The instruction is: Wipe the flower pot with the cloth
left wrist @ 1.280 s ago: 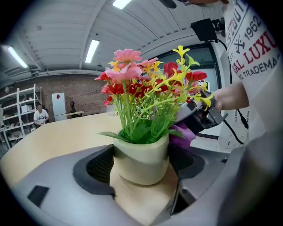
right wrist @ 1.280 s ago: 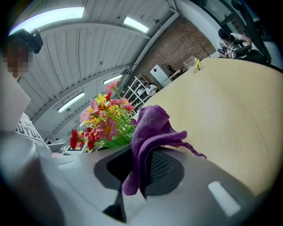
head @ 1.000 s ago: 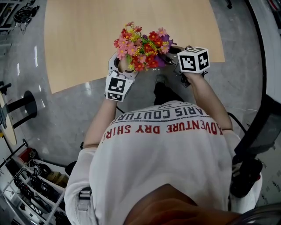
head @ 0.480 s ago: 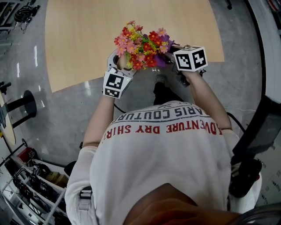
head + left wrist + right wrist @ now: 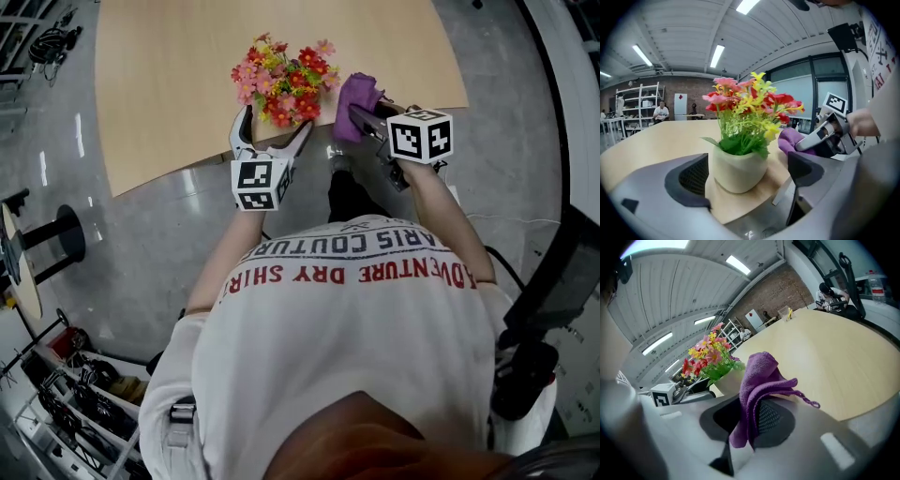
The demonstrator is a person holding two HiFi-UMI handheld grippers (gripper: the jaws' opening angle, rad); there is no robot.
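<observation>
Head view shows two grippers at the near edge of one table [image 5: 169, 84]. One flower pot [image 5: 738, 169] stands there. The left gripper [image 5: 274, 129], at 6 o'clock of it, has just been opening; its jaws are wide, the pot between them untouched. The right gripper [image 5: 750, 423], at 3 o'clock, pinches one purple cloth [image 5: 761, 380].

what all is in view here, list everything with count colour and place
table: one, light wood, ahead of the person
flower pot: one, cream, on the table near its edge
flowers: one bunch, red, pink, yellow, in the flower pot
cloth: one, purple, pinched in the right gripper
floor: grey, glossy, around the table
left gripper: one, grey, jaws just opened, apart, flower pot in the gap untouched
right gripper: one, grey, shut on the cloth, right of the flower pot
</observation>
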